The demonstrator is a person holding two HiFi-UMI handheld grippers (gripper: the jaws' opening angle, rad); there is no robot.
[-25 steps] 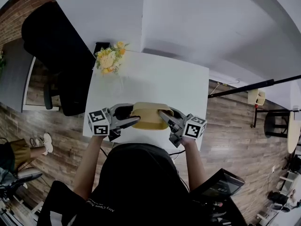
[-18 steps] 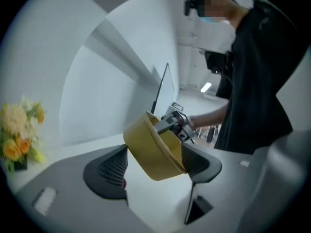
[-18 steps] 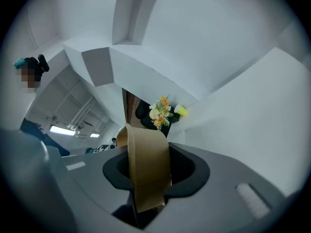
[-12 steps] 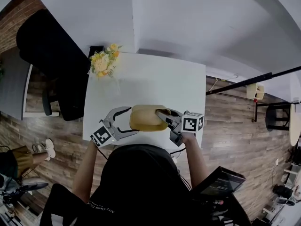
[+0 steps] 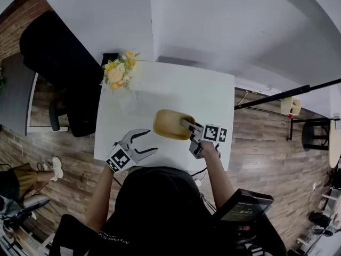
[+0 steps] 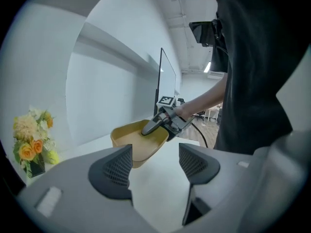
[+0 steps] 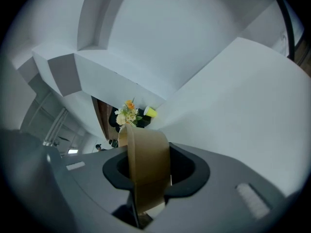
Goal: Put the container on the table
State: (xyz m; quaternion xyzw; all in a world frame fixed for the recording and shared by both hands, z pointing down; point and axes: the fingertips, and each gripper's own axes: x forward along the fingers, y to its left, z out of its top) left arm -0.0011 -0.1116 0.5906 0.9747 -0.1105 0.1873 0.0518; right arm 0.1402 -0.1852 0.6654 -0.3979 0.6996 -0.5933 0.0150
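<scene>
The tan container [image 5: 169, 124] is over the white table [image 5: 176, 89], right of the middle. My right gripper [image 5: 185, 124] is shut on its right rim. In the right gripper view the container's wall [image 7: 147, 164] stands pinched between the jaws. In the left gripper view the container [image 6: 136, 142] hangs tilted, its low side close to the tabletop, and I cannot tell if it touches. My left gripper [image 5: 145, 143] is open near the table's front edge, apart from the container. Its jaws have just been closing a little, with nothing between them [image 6: 155, 166].
A vase of yellow flowers [image 5: 118, 71] stands at the table's far left corner, with a small yellow cup [image 7: 150, 112] near it. A black chair [image 5: 58, 52] is left of the table. A black pole [image 5: 287, 95] runs over the wooden floor on the right.
My left gripper let go of the container's left rim, opened and drew back left toward the table's front edge. My right gripper moved the container alone, lower and slightly right.
</scene>
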